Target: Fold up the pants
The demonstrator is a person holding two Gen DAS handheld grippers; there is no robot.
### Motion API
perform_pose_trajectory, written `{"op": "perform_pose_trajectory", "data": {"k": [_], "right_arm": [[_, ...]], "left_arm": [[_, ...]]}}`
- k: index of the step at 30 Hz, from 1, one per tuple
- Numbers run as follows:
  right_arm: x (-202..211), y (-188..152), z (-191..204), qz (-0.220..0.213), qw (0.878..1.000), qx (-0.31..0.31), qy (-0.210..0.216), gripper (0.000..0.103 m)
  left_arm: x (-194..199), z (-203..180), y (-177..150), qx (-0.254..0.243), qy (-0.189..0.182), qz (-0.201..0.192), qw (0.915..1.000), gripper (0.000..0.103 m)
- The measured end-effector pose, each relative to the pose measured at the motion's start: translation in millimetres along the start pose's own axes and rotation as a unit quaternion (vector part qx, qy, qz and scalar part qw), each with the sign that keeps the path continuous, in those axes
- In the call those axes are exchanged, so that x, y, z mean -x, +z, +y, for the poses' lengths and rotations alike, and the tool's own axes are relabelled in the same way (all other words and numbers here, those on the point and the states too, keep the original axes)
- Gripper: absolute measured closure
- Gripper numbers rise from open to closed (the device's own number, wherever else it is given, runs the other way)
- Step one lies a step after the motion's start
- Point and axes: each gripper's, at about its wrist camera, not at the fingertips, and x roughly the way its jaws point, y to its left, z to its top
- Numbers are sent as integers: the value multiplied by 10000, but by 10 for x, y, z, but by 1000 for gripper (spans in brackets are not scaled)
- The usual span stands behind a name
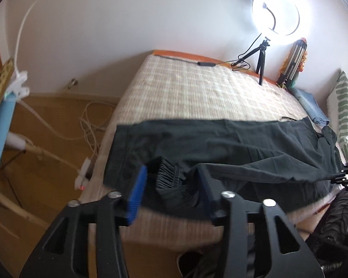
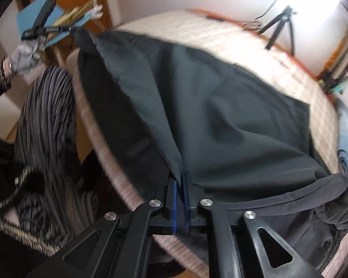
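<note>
Two grippers are working on one pair of dark pants, and we are looking along each of them. We are seeing the pants lying across the near side of a bed with a pale checked cover, and part of the cloth is hanging over the edge. In the left wrist view, the left gripper is standing with its blue pads spread apart. The bunched, stretchy waistband is sitting in the gap between them, and the pads are not squeezing it. The right pad is dark and blurry there, so we cannot tell if it is touching the cloth. In the right wrist view, the right gripper is almost pressed together, and it is pinching a thin fold of the pants between its pads. From that pinch a long ridge of cloth is running up to the far left corner. There a gloved hand is showing, but the tool in it is mostly blurry and we cannot make out its tips. We are seeing a bright ring light on a small tripod at the far side of the bed, so bright that its shape is washing out. Some folded blue cloth is lying near the far right corner. At the edges everything is bending, smearing and getting cut off.
</note>
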Motion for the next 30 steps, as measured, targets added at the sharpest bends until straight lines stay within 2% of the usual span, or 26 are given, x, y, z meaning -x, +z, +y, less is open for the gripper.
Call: {"op": "perform_pose_trajectory", "data": {"k": [3,7,12,17,23,26,30], "right_arm": [[61,29,42,76,9998,172,111,72],[316,211,48,-292,9974,64,659,65],[456,659,160,-779,9932,305,809,60],[214,1263,509,-1032,9882,637,936,59],[-170,1973,934,-1283,9779,943,1352,58],[-390,2289,1060,-1172,9727,1108,1671,53],[-700,2661,1332,-1033,9656,1456,1892,48]], "left_arm": [[134,84,-110,96,-3,11,10000,56],[296,263,-234,464,-32,-58,9989,56],[291,430,-345,1130,-382,31,9929,56],[102,400,-498,1370,-577,293,9885,56],[-120,405,-674,1759,-656,576,9805,56],[-179,392,-724,1756,-612,648,9804,56],[-221,412,-768,1800,-636,705,9791,56]]}}
